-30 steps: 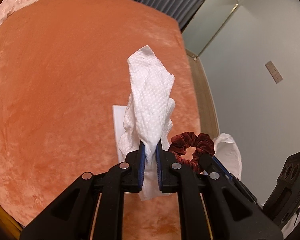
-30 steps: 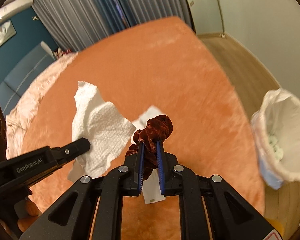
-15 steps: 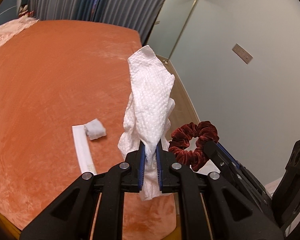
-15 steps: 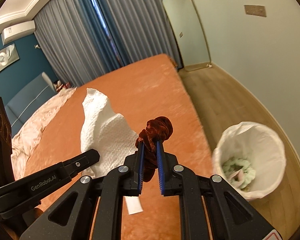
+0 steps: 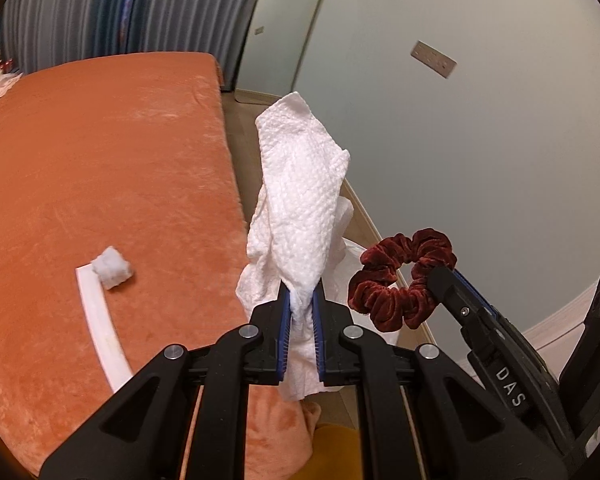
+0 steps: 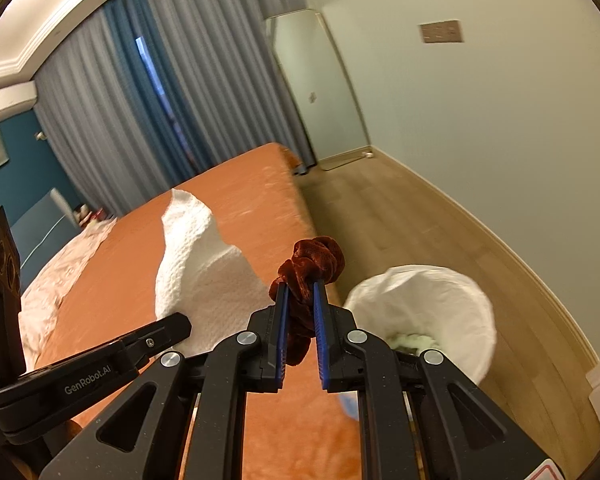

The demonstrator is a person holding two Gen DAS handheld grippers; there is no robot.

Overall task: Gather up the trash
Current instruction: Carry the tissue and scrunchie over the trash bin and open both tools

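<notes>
Carrying both loads off the bed, the left gripper [image 5: 300,296] clamps the paper towel [image 5: 300,184] and the right gripper [image 6: 299,294] clamps the scrunchie [image 6: 312,260]; next, release over the lined bin [image 6: 432,296] at 4 o'clock.

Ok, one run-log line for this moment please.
left gripper: shut on paper towel | right gripper: shut on scrunchie | lined bin: on floor beside bed | strip, wad: on bed

paper towel [image 5: 300,184]: 1; scrunchie [image 5: 400,276]: 1; lined bin [image 6: 428,300]: 1; white strip [image 5: 100,328]: 1; wad [image 5: 112,268]: 1
</notes>
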